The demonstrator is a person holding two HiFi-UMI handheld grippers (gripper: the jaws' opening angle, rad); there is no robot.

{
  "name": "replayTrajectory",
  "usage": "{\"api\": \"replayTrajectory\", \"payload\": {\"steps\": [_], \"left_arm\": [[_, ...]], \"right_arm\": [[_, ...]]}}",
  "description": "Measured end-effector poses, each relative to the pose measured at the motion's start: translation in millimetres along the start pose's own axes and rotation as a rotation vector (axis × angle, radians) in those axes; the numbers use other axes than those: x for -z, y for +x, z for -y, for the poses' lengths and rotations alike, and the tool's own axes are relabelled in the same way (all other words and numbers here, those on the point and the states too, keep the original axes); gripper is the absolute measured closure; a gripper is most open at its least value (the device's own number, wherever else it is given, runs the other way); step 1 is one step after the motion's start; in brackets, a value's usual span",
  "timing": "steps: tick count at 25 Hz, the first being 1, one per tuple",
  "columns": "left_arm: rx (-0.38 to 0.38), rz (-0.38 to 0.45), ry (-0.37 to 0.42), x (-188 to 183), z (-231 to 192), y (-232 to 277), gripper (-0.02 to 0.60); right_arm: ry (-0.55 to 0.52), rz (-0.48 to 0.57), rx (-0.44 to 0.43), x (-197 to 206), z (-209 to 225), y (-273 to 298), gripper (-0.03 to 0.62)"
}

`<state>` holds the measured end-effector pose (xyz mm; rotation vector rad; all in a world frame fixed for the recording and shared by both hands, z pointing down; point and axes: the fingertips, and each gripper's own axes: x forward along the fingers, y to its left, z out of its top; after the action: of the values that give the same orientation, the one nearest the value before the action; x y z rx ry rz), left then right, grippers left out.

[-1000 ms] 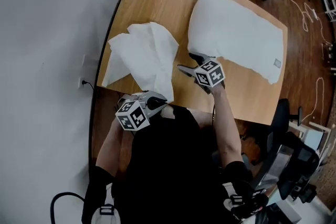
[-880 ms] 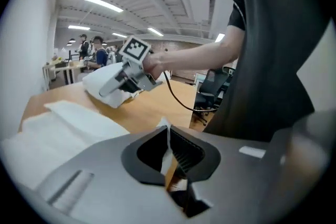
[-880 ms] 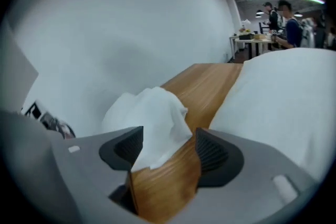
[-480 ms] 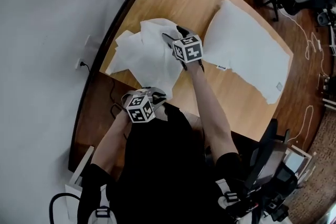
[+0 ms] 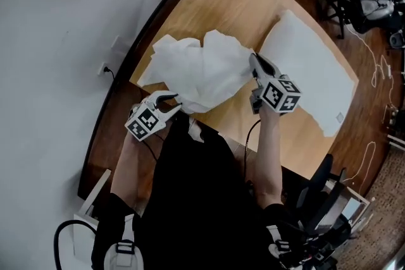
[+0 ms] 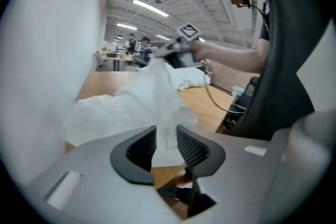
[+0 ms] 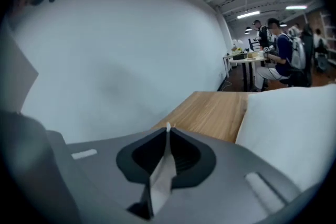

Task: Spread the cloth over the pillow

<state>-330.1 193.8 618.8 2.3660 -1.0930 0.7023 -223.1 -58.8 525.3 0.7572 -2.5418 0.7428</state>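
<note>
Cloth (image 5: 202, 69) freshly clamped in right claw (image 5: 255, 62), left claw (image 5: 171, 101) loosening around it

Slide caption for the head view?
Right gripper, jaws just closed on the cloth, holds it bunched beside the pillow; left gripper, jaws just opening, straddles it.

A table (image 5: 221, 0) stands with its left side against a curved wall (image 5: 57, 22). A cloth (image 5: 202, 69) is heaped over the table's near left part. A pillow (image 5: 310, 73) lies on the right part, just beside the cloth. A person (image 5: 196, 199) stands at the near edge. On the wall, left of the table's near corner, is a socket (image 5: 105, 67).
</note>
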Motion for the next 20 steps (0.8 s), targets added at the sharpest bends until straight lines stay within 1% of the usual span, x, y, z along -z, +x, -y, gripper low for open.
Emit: {"api": "replayTrajectory", "payload": {"steps": [2,3,5,6,7,8,10,11,12,13,15,16,17,18,20], "left_arm": [[-0.149,-0.005,-0.017,-2.3,-59.1,-23.0,0.472],[-0.198,-0.022,-0.017,-5.1,-85.9,-31.8,0.471],[-0.251,-0.082,-0.001,-12.2,-128.1,-42.8,0.471],[-0.269,-0.123,0.024,-15.2,-144.2,-43.7,0.471],[-0.279,-0.168,0.063,-16.5,-156.2,-40.1,0.471],[-0.270,-0.222,0.111,-14.7,-162.5,-31.5,0.471],[-0.197,-0.366,0.221,0.8,-159.7,-3.7,0.466],[-0.160,-0.429,0.267,10.0,-156.2,10.5,0.452],[-0.139,-0.463,0.295,16.2,-154.4,22.1,0.440],[-0.134,-0.469,0.304,19.0,-154.5,30.5,0.440],[-0.151,-0.440,0.286,18.0,-157.1,38.4,0.440],[-0.159,-0.421,0.274,16.1,-157.8,39.5,0.462],[-0.161,-0.404,0.264,13.7,-157.5,39.5,0.520],[-0.158,-0.387,0.257,10.5,-155.9,38.7,0.561],[-0.151,-0.334,0.241,0.3,-150.6,33.9,0.573]], "right_arm": [[0.057,0.049,-0.034,-7.8,0.8,-23.3,0.568],[0.070,0.059,-0.035,-8.9,2.9,-31.0,0.569],[0.089,0.084,-0.015,-11.4,10.0,-47.4,0.569],[0.103,0.110,-0.011,-15.4,12.2,-57.6,0.569],[0.119,0.142,-0.013,-20.8,12.7,-68.1,0.569],[0.131,0.170,-0.021,-26.0,11.7,-77.5,0.569],[0.137,0.199,-0.036,-32.6,7.5,-90.7,0.569],[0.133,0.205,-0.038,-34.7,5.9,-94.9,0.569],[0.128,0.209,-0.037,-36.7,4.7,-98.0,0.569],[0.124,0.211,-0.036,-38.5,3.6,-100.2,0.569],[0.122,0.211,-0.034,-40.6,1.0,-103.3,0.569],[0.122,0.210,-0.030,-40.8,0.1,-104.9,0.569],[0.122,0.209,-0.025,-40.4,0.6,-106.7,0.569],[0.120,0.208,-0.018,-39.1,3.0,-108.7,0.569],[0.122,0.207,0.002,-35.3,11.3,-112.2,0.569]]}}
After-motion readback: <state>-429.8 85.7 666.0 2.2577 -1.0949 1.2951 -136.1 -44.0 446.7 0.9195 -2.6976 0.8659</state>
